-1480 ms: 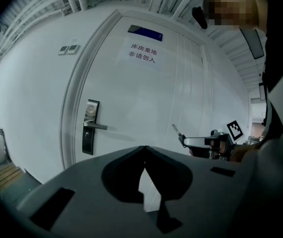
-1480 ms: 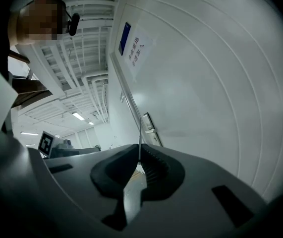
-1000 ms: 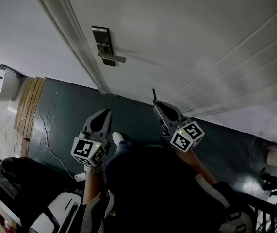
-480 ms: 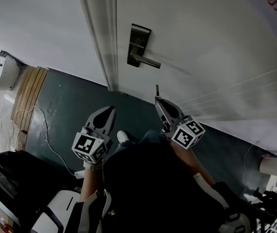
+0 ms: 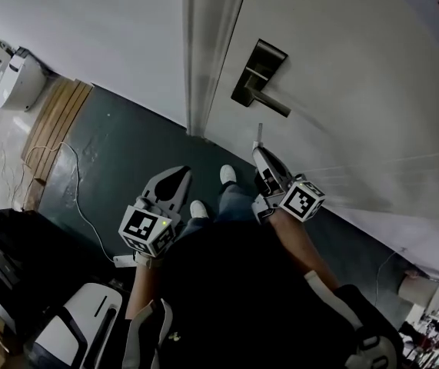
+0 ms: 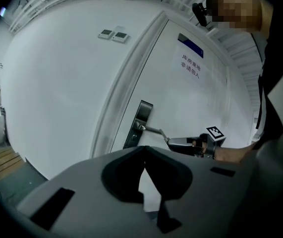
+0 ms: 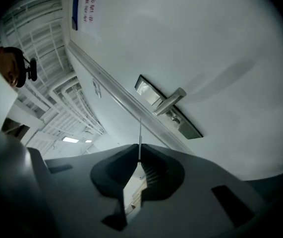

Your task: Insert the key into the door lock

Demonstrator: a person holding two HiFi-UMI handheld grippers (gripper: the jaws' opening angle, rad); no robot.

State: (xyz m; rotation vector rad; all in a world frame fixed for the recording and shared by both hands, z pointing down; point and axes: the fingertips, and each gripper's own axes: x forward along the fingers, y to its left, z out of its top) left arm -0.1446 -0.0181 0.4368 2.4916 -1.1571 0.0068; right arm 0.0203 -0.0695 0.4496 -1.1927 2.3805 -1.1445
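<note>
At the far left a slatted wooden platform [image 5: 54,133] lies on the dark green floor [image 5: 119,152], and a white cable [image 5: 77,198] trails across the floor beside it. The left gripper [image 5: 181,171] is held low over the floor, well apart from the door [image 5: 342,44]; its own view shows its jaws meeting at the tips with nothing between them. Right of it the white door frame [image 5: 200,52] runs down to the floor, and just past the frame sits the door lock [image 5: 259,71], a dark metal plate with a lever handle [image 5: 271,103] pointing right. Below the handle, the right gripper [image 5: 261,151] is clamped on the key [image 5: 259,134], whose thin blade sticks straight out from the jaw tips toward the door. The key is near the lock but apart from it and is not inserted.
</note>
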